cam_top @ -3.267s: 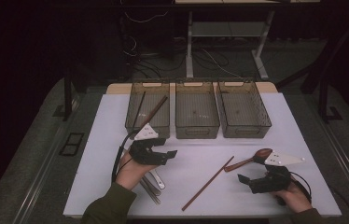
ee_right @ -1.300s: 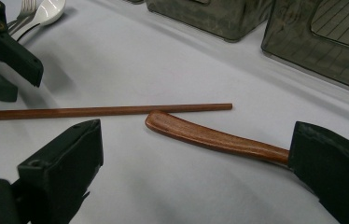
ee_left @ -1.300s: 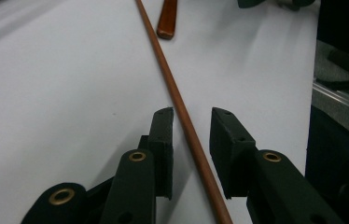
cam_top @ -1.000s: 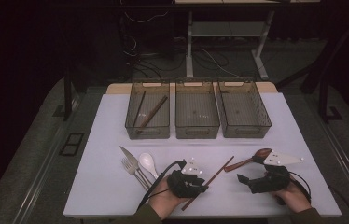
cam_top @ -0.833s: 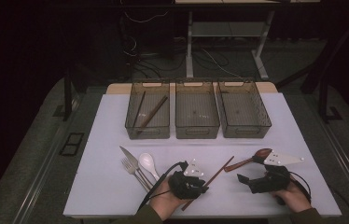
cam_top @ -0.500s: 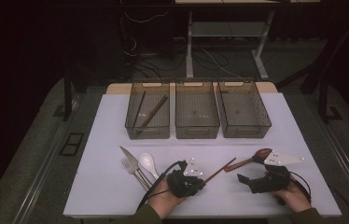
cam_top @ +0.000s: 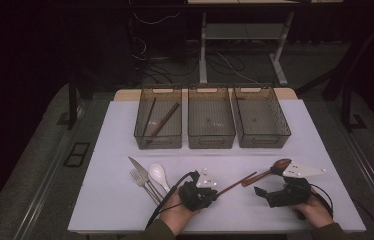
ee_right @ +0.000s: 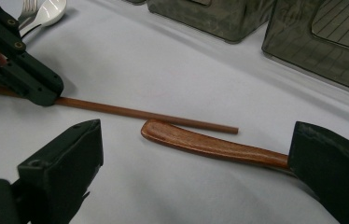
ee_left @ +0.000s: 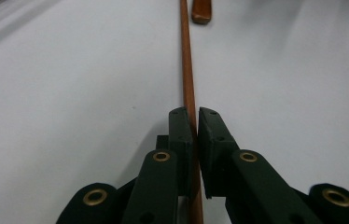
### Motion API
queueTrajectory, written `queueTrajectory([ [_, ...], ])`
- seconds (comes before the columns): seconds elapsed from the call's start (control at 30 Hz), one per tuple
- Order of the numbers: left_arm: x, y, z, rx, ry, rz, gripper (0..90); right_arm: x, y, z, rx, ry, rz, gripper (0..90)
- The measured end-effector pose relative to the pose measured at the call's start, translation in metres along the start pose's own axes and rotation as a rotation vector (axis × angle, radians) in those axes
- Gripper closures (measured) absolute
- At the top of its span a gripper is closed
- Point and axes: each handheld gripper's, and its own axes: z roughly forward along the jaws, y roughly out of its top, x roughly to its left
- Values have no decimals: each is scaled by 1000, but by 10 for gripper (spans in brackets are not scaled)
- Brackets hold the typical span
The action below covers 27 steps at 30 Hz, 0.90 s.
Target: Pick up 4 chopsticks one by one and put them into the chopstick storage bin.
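A thin wooden chopstick (cam_top: 237, 183) lies on the white table (cam_top: 115, 200), running up and to the right from my left gripper (cam_top: 214, 194). In the left gripper view the jaws have just been closing with the chopstick (ee_left: 189, 84) between them, and the left gripper (ee_left: 194, 126) is now shut on it. Just past its far end lies a brown wooden spoon (cam_top: 270, 170). My right gripper (cam_top: 267, 194) rests below the spoon, open. In the right gripper view its wide jaws flank the spoon handle (ee_right: 210, 144) without touching it.
Three clear bins stand in a row at the back; the left bin (cam_top: 158, 141) holds wooden sticks, the middle bin (cam_top: 211, 141) and the right bin (cam_top: 260, 141) look bare. A knife (cam_top: 137, 167), a fork (cam_top: 142, 182) and a white spoon (cam_top: 158, 175) lie left of my left hand.
My left hand has moved right from the cutlery to the chopstick, and its jaws have closed on it. The right hand has stayed in place.
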Motion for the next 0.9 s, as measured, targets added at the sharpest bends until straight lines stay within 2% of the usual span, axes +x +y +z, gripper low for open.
queueTrajectory([
  [0.27, 3, 1, -1, -6, 1, -5, 835, 0, 0, 0, -1, 0, 0, 29],
  [0.33, 4, 1, -2, -20, -7, -18, 835, 0, 0, 0, -1, 1, 0, 29],
  [0.4, 7, 1, -5, -24, -28, -5, 835, 0, 0, 0, -1, 1, 0, 29],
  [0.53, 10, 2, -9, -45, -40, 0, 835, 0, 0, 0, -1, 2, 0, 29],
  [0.6, 11, 2, -10, -58, -45, -10, 836, 0, 0, 0, 0, 1, 0, 29],
  [0.83, 16, 3, -21, -77, -68, 9, 835, 0, 0, 0, 0, 2, -1, 29],
  [0.9, 19, 3, -25, -87, -73, 1, 835, 0, 0, 0, 0, 2, -1, 29],
])
